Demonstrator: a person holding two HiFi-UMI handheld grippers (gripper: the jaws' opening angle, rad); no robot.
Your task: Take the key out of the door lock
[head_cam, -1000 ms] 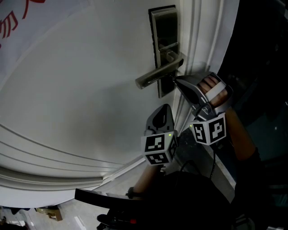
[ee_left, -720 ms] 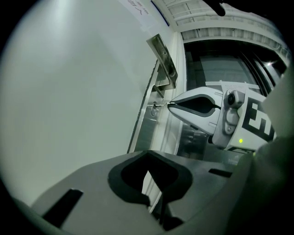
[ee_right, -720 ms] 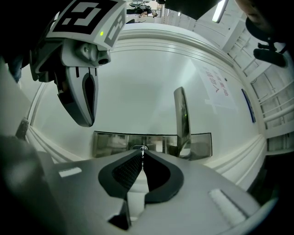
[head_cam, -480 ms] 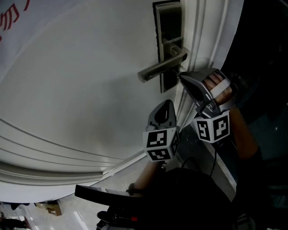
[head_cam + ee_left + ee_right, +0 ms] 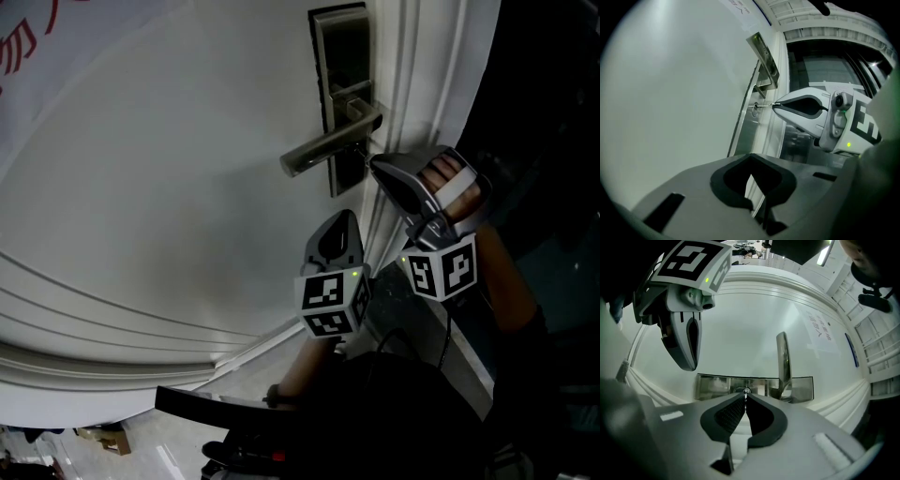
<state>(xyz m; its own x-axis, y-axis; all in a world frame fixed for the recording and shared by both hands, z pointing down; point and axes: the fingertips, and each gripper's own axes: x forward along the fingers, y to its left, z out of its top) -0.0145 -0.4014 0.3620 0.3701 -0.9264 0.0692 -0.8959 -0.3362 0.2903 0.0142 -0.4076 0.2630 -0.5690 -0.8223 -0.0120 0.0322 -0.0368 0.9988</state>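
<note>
- The left tool (image 5: 751,159) is hanging low beside the door (image 5: 169,169), its jaws resting together on nothing.
- The right tool (image 5: 746,400) is pinching the key (image 5: 746,393), with its jaws clamped on the key's head.
- The key is sitting at the keyhole of the lock plate (image 5: 712,386), under the handle (image 5: 783,362). Its shaft is seemingly reaching into the lock, so the grasp is looking done and the pull-out is remaining.
- No containers are showing.

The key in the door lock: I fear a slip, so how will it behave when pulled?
The key looks thin and metallic, so probably stiff and light. Only a sliver shows between the fingers of the right gripper, so it may slip or twist. Seated in the lock plate, it likely resists sideways pulls.
</note>
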